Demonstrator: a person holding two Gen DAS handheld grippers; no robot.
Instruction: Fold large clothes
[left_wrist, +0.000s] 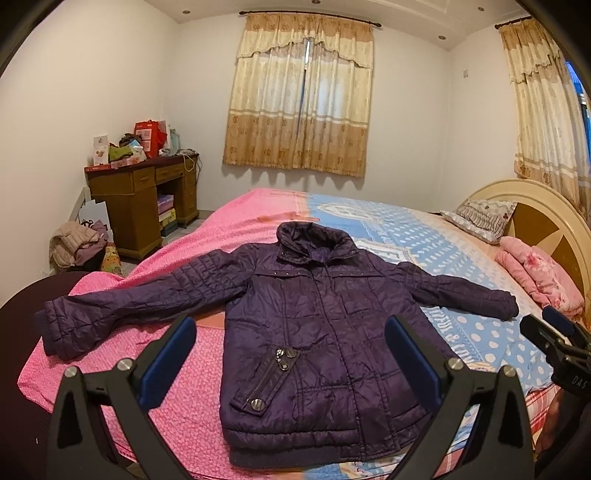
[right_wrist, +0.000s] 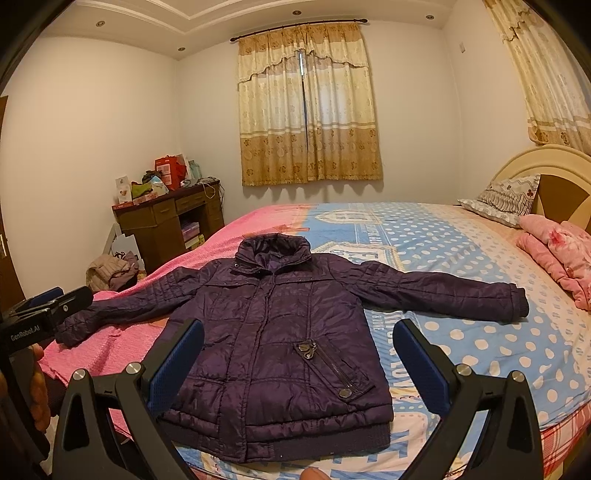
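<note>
My left tongs (left_wrist: 291, 354) hang wide open with nothing between them, poised above the lower front of the purple quilted jacket (left_wrist: 314, 325), which lies flat and face up on the bed (left_wrist: 461, 258) straight ahead of me, collar away from me and hem nearest. My right tongs (right_wrist: 297, 358) are spread just as wide and also grip nothing, hovering over the same hem area. Both sleeves stretch outward: the left sleeve (left_wrist: 122, 306) runs off past my left tongs onto the pink sheet (left_wrist: 192, 369), and the right sleeve (right_wrist: 450, 295) reaches beyond my right tongs across the blue polka-dot sheet (right_wrist: 480, 343). Further right, near the headboard (right_wrist: 554, 173), sit a patterned pillow (right_wrist: 506, 199) and a folded pink blanket (right_wrist: 557, 254).
</note>
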